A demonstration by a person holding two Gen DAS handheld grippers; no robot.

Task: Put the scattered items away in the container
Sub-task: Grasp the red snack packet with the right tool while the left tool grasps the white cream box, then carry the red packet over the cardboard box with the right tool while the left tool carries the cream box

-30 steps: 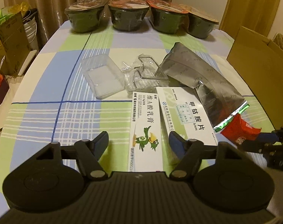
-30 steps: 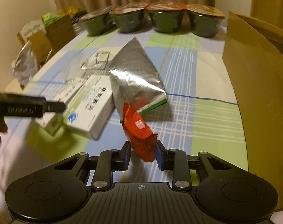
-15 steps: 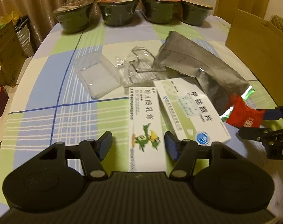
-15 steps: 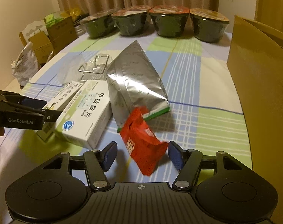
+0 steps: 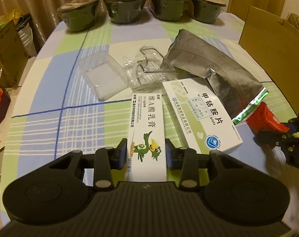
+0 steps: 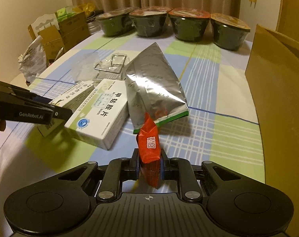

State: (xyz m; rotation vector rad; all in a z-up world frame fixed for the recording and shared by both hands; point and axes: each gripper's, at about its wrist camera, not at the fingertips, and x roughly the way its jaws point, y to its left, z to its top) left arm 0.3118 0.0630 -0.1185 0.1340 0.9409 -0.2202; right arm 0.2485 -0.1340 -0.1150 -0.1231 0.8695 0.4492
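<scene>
left tongs (image 5: 146,154) now clamp ointment box (image 5: 147,128) | right tongs (image 6: 149,163) regripped red packet (image 6: 149,148)

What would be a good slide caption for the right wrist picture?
Right gripper pinching a red packet above the checked tablecloth, cardboard box alongside.

The left gripper (image 6: 64,114), at nine o'clock in the right wrist view, carries "GenRobot.AI" in pale letters. The wide white box (image 5: 200,116) reads "甲钴胺片" with "blets" beneath (the word's start is unclear). The narrow carton (image 5: 147,136) with the green bird reads "维A酸乳膏". The red packet (image 6: 149,148) bears a white seal, unreadable.
</scene>
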